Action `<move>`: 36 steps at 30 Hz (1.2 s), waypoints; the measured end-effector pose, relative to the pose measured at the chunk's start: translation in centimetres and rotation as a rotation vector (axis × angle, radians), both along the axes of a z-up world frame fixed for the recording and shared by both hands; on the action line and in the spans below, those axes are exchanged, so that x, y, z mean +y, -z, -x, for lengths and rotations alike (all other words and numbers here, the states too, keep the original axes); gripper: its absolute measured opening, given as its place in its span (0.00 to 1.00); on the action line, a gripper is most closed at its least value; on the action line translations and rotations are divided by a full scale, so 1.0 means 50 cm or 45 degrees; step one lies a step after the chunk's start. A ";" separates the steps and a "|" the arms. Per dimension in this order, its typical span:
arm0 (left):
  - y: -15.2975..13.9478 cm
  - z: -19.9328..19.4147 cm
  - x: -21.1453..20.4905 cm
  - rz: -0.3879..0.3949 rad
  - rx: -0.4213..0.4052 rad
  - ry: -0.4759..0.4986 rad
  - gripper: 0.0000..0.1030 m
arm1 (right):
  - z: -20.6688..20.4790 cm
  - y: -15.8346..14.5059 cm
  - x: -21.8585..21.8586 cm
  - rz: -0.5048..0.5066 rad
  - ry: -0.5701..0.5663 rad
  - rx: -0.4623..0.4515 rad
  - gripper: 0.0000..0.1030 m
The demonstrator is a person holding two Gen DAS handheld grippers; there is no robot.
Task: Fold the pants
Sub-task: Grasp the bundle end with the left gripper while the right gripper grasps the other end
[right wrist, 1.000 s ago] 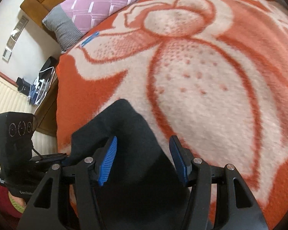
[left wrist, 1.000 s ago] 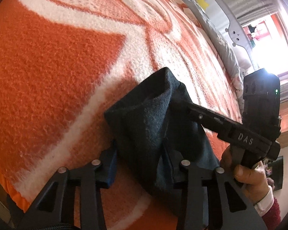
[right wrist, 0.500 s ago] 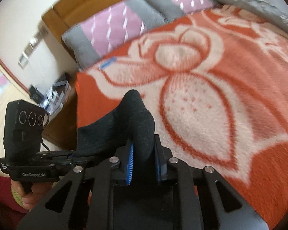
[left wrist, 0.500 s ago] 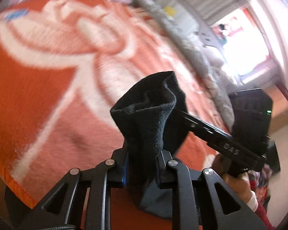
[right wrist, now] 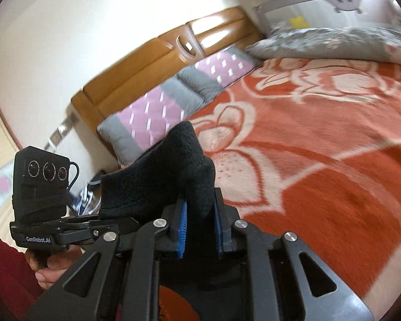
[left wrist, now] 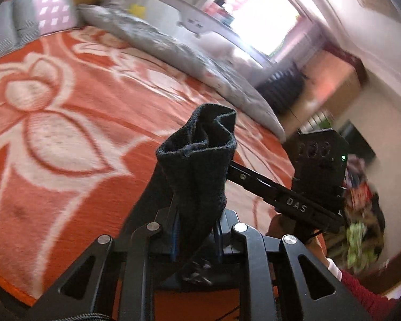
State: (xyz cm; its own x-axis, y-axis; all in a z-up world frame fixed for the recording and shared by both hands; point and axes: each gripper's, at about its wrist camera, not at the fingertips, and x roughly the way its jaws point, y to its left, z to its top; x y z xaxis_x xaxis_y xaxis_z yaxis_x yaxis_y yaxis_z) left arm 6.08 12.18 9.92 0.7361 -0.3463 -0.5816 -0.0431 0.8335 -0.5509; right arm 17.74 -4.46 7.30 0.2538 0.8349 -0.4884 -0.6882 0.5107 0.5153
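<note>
The dark, thick pants [left wrist: 200, 165] are bunched and lifted above the orange blanket. My left gripper [left wrist: 196, 230] is shut on one part of the cloth, which sticks up between its fingers. My right gripper [right wrist: 199, 230] is shut on another part of the pants [right wrist: 179, 174], with blue pads [right wrist: 183, 230] pressing the fabric. The right gripper's body [left wrist: 315, 176] shows to the right in the left wrist view; the left gripper's body [right wrist: 42, 187] shows at the left in the right wrist view. The rest of the pants hangs out of sight below.
An orange and white flowered blanket [left wrist: 66, 139] covers the bed. Pink and grey pillows [right wrist: 173, 107] and a wooden headboard [right wrist: 152, 53] lie at the head. A grey quilt [left wrist: 189, 61] runs along the far side by a rail. Floor clutter [left wrist: 361, 214] lies beyond the bed's edge.
Both grippers closed on the pants, then rose and tilted up, lifting the cloth off the blanket. The views now take in the headboard, wall and window.
</note>
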 end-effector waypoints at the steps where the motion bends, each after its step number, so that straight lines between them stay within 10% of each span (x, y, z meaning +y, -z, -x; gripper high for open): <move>1: 0.001 -0.002 -0.018 -0.010 0.001 0.022 0.19 | 0.004 0.001 -0.017 -0.009 0.019 0.004 0.18; 36: 0.199 -0.056 -0.386 -0.307 0.216 0.529 0.19 | 0.097 0.206 -0.344 0.030 0.495 0.243 0.24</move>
State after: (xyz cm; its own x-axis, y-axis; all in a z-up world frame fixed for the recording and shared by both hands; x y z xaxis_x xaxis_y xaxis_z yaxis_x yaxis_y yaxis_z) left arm 8.88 -7.10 -0.05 0.4528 -0.4308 -0.7806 0.2470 0.9019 -0.3544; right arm 12.88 -21.66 -3.01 0.4509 0.6829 -0.5747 -0.3358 0.7264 0.5997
